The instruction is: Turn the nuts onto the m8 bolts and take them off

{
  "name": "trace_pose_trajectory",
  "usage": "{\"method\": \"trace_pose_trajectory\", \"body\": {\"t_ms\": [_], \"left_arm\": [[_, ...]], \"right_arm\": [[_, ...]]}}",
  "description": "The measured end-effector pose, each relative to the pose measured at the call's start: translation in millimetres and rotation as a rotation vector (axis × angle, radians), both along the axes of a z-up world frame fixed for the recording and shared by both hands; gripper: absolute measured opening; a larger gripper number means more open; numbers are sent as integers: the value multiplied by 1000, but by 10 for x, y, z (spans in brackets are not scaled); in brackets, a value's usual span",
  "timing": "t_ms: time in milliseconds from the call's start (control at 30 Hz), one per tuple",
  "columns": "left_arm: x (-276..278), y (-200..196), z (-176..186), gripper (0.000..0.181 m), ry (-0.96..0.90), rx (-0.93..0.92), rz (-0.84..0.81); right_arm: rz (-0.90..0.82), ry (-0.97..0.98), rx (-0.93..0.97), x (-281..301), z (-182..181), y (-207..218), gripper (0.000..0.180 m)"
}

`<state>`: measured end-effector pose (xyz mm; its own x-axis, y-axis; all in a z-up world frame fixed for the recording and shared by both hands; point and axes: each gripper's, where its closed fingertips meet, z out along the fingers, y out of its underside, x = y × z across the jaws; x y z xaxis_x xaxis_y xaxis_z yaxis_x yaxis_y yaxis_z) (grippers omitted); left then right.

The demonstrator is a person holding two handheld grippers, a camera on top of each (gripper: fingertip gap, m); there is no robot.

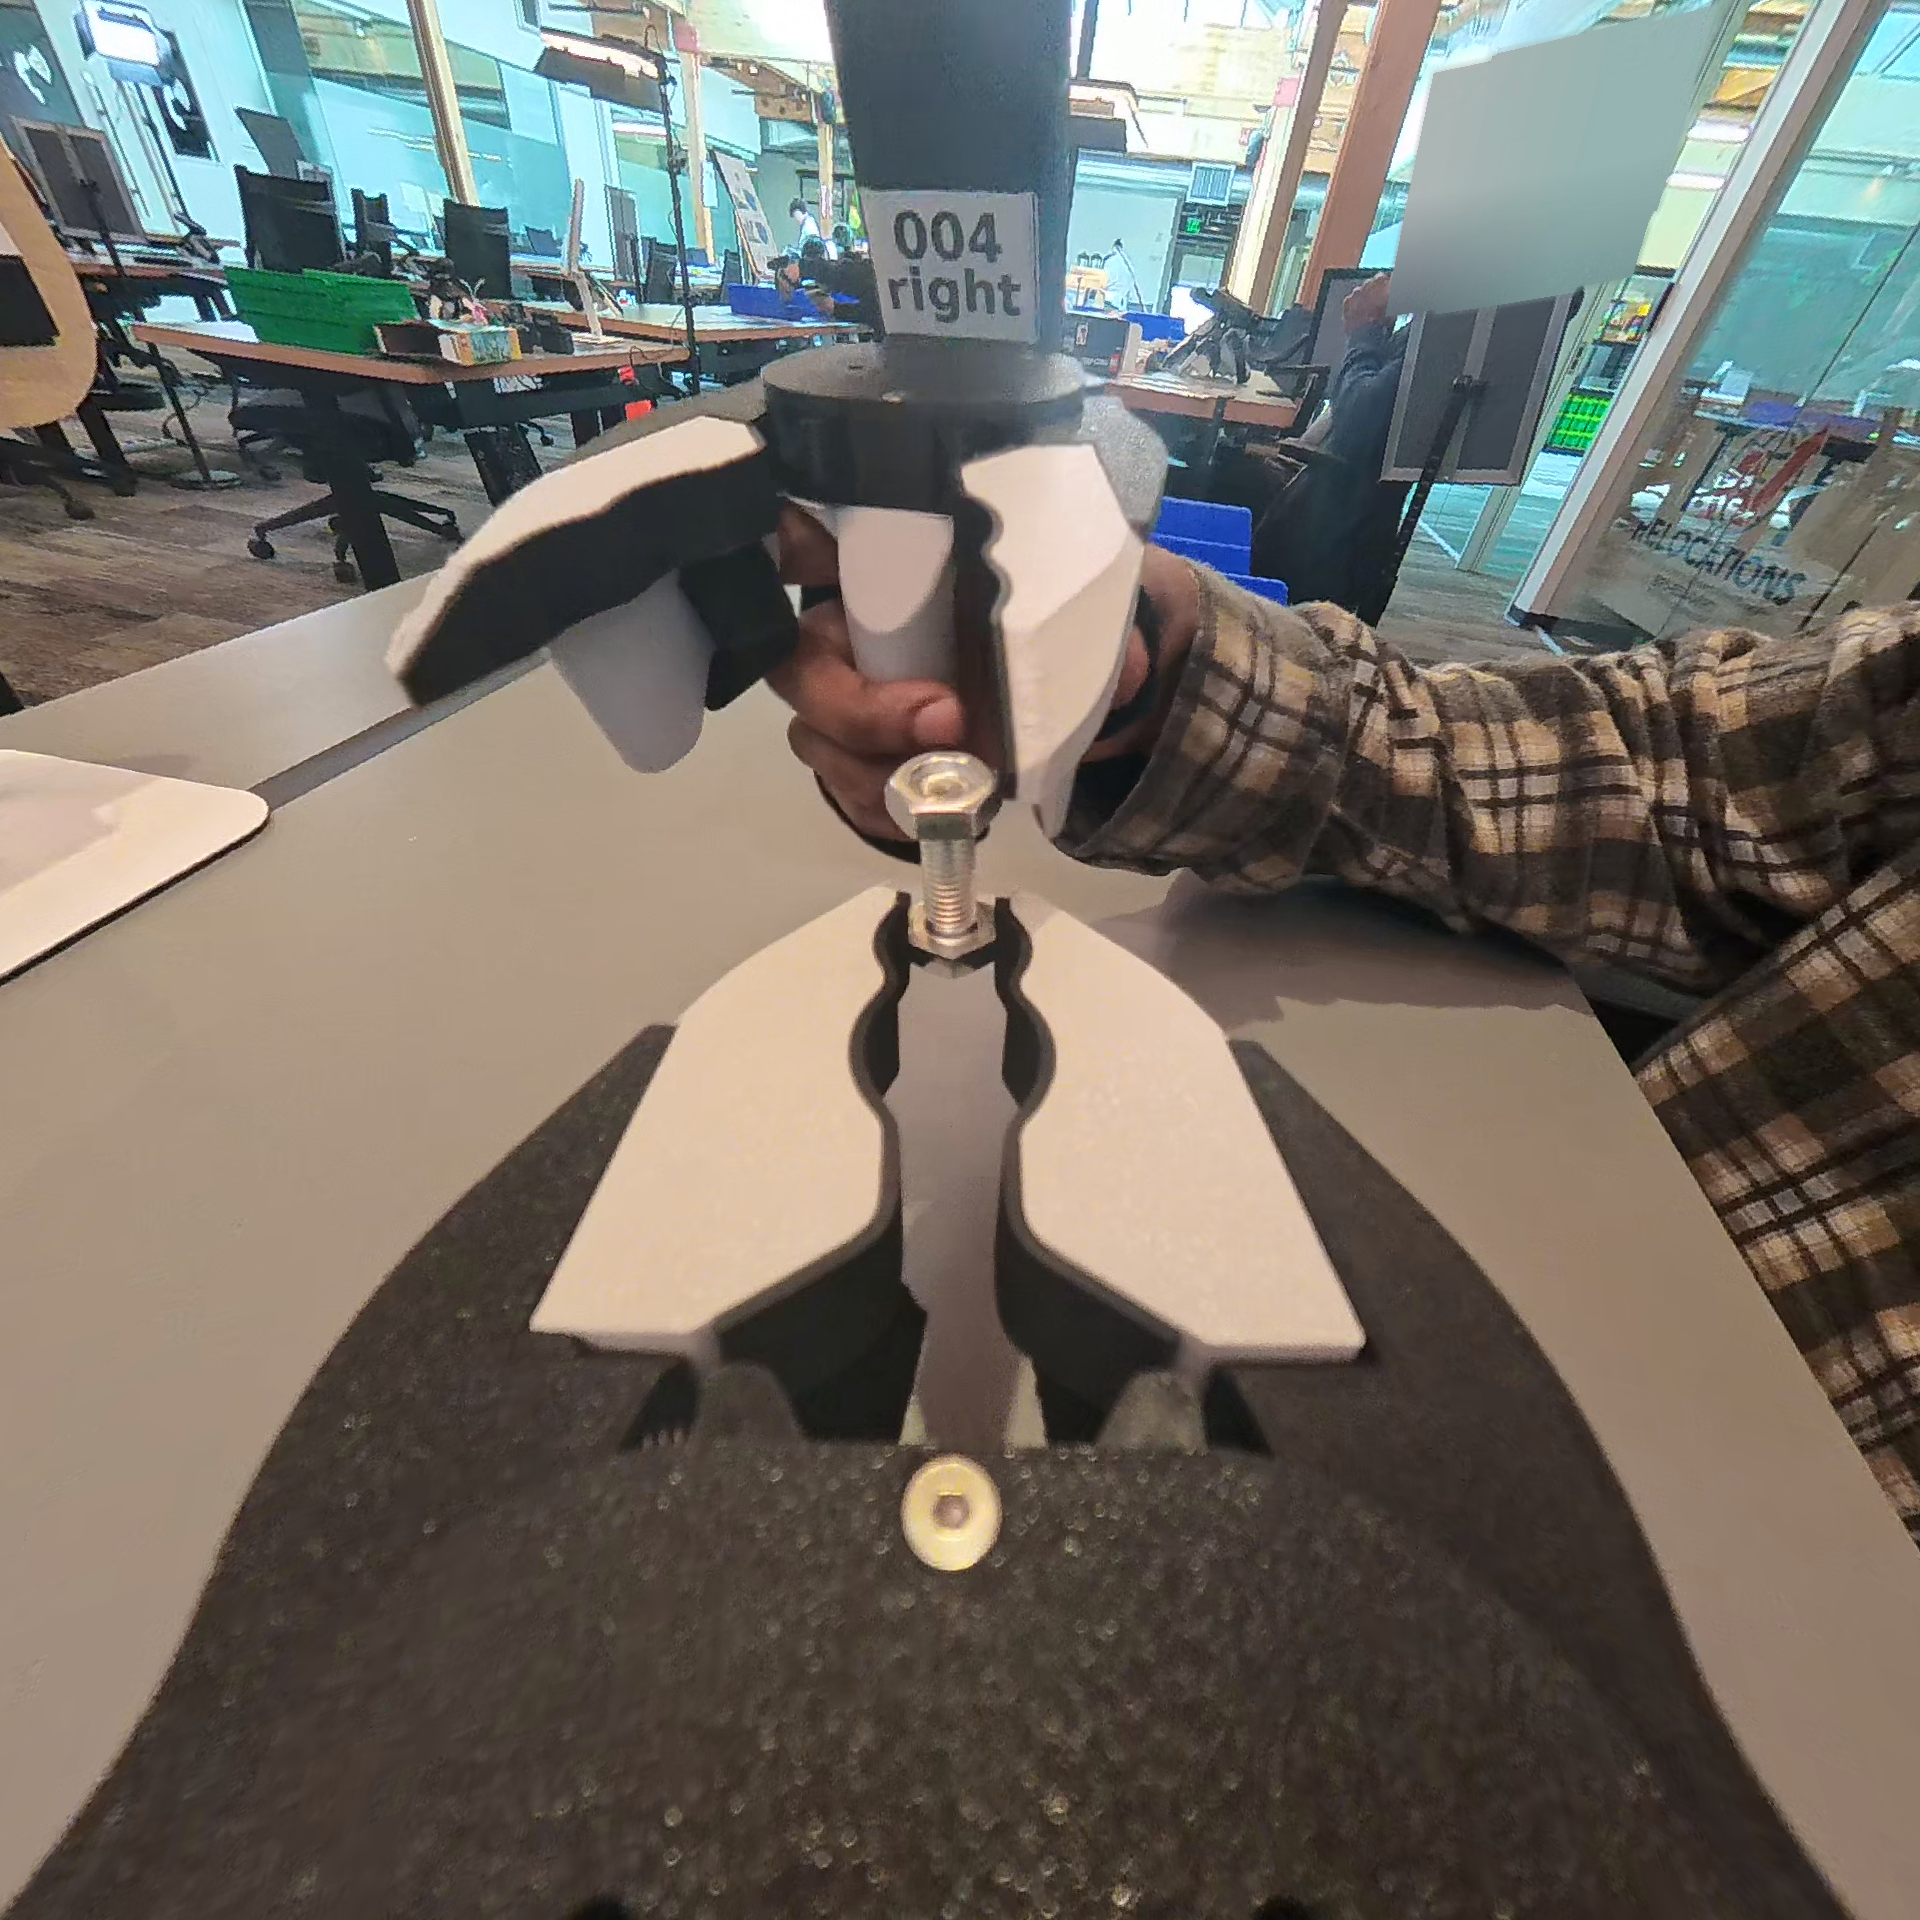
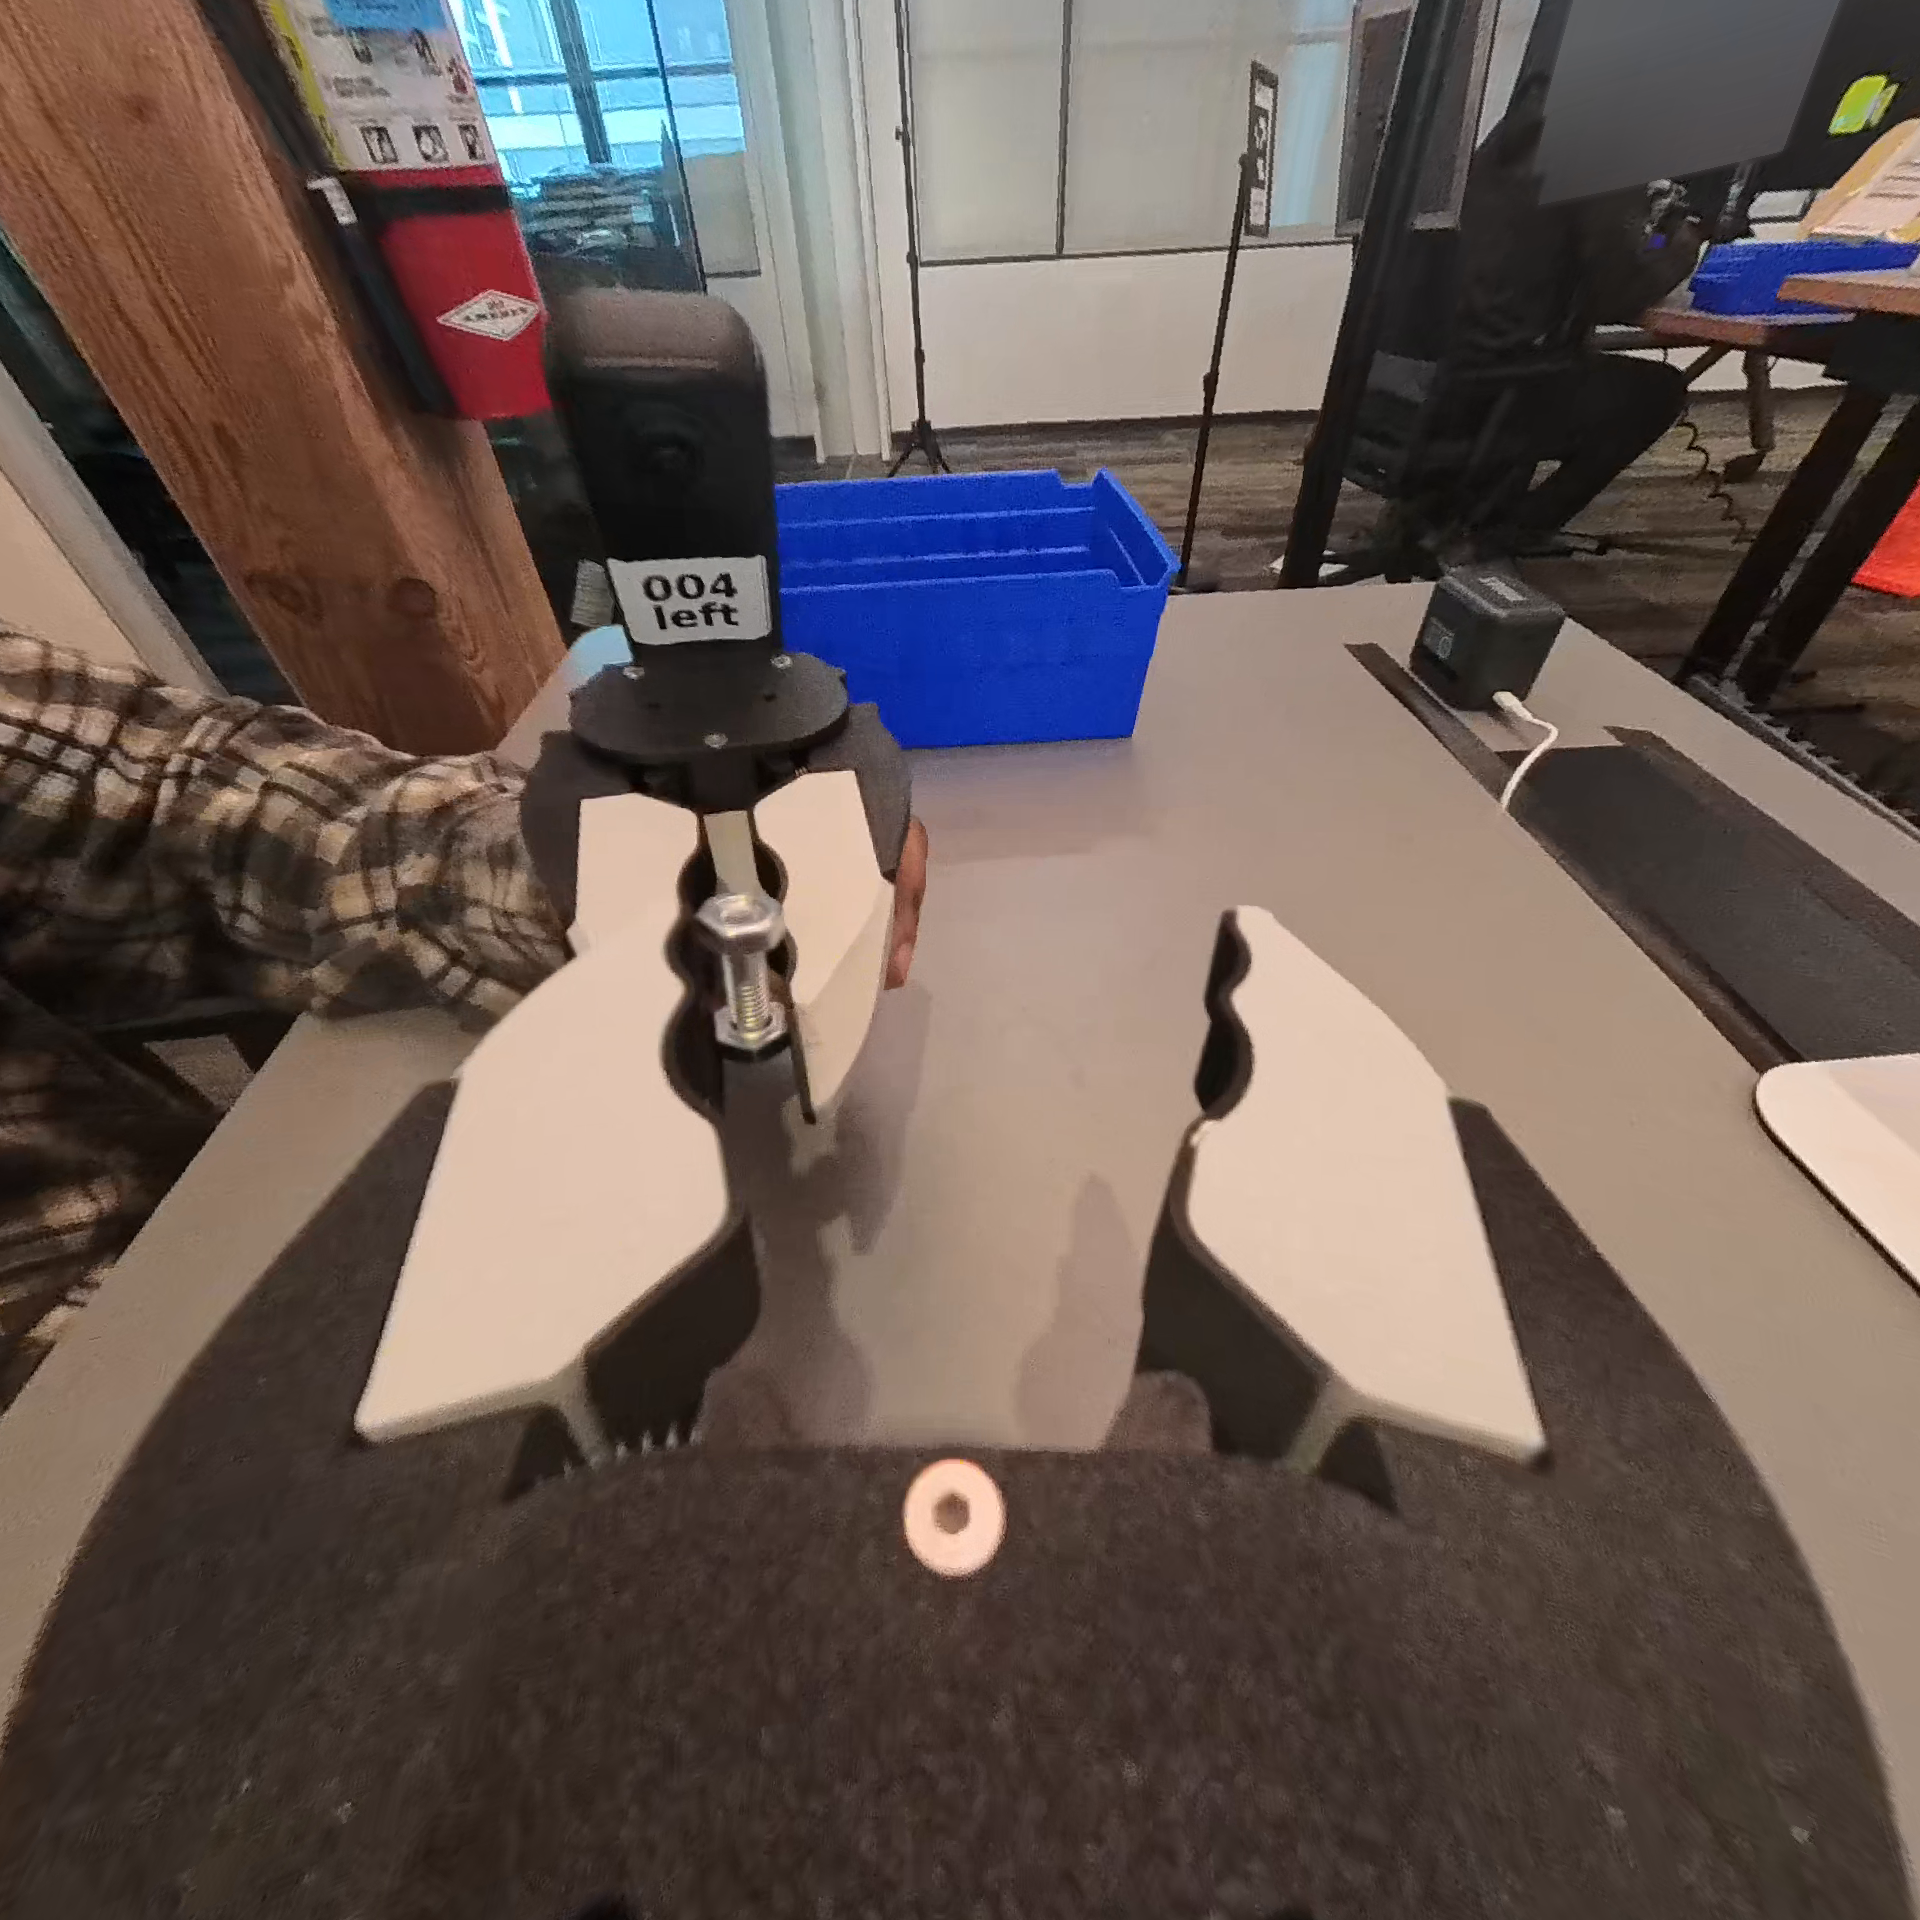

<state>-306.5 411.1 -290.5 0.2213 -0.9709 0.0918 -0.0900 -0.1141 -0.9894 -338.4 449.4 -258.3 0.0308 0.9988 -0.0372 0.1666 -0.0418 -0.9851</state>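
A silver M8 bolt [image 1: 943,878] has a hex nut [image 1: 948,940] threaded on near its lower end, and its hex head [image 1: 940,795] points up. My left gripper [image 1: 948,920] is shut on the nut and holds the bolt above the grey table [image 1: 416,1039]. My right gripper [image 1: 732,743] is open, its fingers spread on either side just beyond the bolt head without touching it. In the right wrist view, the right gripper [image 2: 935,966] is open and empty. The left gripper [image 2: 764,1060] holds the bolt [image 2: 746,977] just ahead of the right gripper's left finger [image 2: 561,1195].
A blue bin [image 2: 966,644] stands at the table's far edge. A small black device [image 2: 1486,639] with a white cable sits at the far right. A white pad [image 2: 1849,1143] lies at the right edge and shows in the left wrist view [image 1: 104,862]. Plaid sleeves [image 1: 1507,779] reach in. Some 5 cm of space lies between my two pairs of fingers.
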Motion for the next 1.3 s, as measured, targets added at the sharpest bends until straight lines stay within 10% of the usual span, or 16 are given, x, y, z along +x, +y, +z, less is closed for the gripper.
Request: {"method": "trace_pose_trajectory", "body": {"t_ms": [1300], "left_arm": [[11,-13,-2,15,8,7,-4]], "right_arm": [[-4,-6,9,10,28,-15,91]]}}
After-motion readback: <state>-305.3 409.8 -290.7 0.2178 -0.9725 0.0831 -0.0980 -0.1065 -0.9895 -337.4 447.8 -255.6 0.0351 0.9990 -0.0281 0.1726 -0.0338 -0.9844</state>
